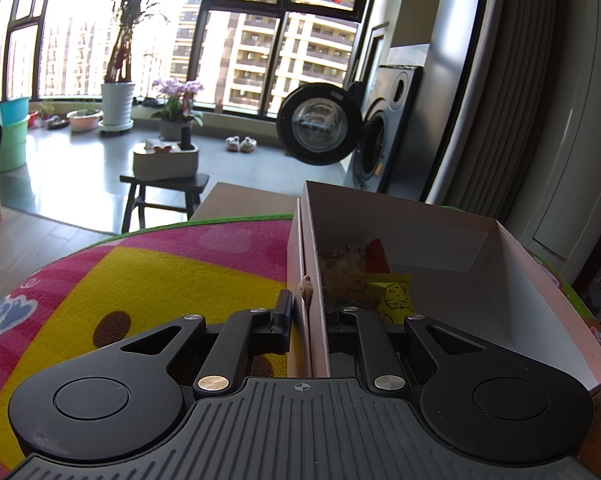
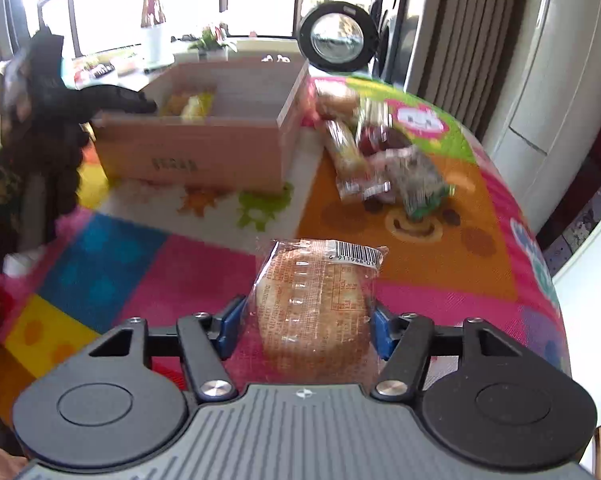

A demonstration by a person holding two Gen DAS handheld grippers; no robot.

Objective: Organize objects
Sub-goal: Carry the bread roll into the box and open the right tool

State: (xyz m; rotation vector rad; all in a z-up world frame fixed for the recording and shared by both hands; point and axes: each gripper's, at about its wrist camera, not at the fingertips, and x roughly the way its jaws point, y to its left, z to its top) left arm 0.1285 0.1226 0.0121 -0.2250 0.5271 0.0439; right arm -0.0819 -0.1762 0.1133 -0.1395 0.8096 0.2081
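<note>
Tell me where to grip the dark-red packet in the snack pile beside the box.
View is blurred, so tentatively: take the dark-red packet by its upper crimped end, coming from above. Neighbouring snack packets crowd its sides, and the box stands to its left.

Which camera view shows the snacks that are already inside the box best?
The left wrist view. Its gripper is shut on the box wall, so it looks straight inside: the snacks, yellow and clear packets, lie at the near end. The right wrist view shows the box from farther away, with only blurred yellow snacks above its rim.
</note>
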